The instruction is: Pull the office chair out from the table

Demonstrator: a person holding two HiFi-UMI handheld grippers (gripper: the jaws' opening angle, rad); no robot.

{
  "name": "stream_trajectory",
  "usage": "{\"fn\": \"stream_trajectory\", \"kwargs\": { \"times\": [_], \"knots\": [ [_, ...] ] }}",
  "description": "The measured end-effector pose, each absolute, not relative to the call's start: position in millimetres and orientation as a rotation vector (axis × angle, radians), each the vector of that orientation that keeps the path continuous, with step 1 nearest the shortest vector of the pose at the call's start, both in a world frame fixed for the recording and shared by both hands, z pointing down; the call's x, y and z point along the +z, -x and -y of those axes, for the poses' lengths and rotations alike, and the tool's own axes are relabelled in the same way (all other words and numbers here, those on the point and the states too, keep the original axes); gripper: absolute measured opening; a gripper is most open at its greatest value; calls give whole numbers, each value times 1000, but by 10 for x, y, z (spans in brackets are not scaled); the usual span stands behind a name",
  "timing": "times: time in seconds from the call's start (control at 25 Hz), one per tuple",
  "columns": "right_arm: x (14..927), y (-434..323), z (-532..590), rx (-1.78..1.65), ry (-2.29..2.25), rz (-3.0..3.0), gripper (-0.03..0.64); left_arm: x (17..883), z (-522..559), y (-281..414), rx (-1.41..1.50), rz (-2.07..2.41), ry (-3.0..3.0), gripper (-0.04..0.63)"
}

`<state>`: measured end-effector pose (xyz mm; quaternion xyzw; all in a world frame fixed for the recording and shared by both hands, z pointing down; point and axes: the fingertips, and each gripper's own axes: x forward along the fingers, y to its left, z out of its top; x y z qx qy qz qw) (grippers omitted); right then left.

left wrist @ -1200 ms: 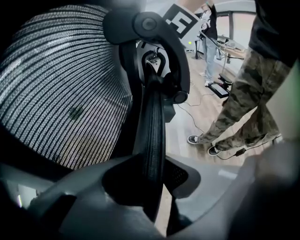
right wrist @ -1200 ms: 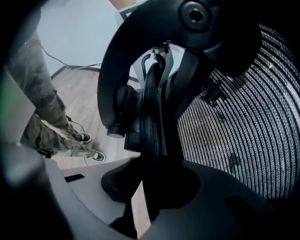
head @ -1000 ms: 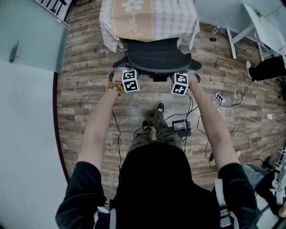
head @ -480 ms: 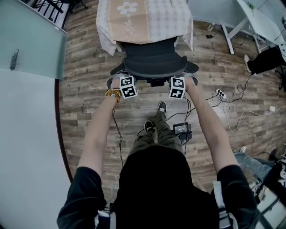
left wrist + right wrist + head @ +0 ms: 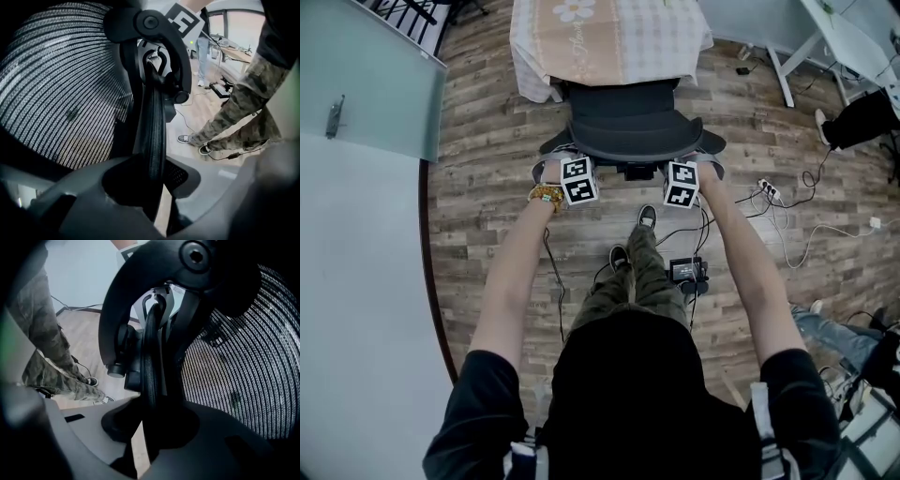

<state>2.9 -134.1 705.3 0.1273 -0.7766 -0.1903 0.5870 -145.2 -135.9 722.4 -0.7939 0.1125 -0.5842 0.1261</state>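
Both claws have a grip. The left gripper [image 5: 575, 159] and right gripper [image 5: 682, 161] each pinch the backrest rim of the office chair [image 5: 628, 127], on its side away from the table [image 5: 609, 42]. The chair's front is tucked just under the table's edge.
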Motion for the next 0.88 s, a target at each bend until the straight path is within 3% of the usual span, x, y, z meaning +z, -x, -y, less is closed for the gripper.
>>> {"fn": "stream_trajectory", "kwargs": {
  "times": [0.88],
  "knots": [
    [7012, -91, 887, -421, -285, 1816, 77, 7229, 920, 1369, -1745, -321, 2328, 107]
  ]
}}
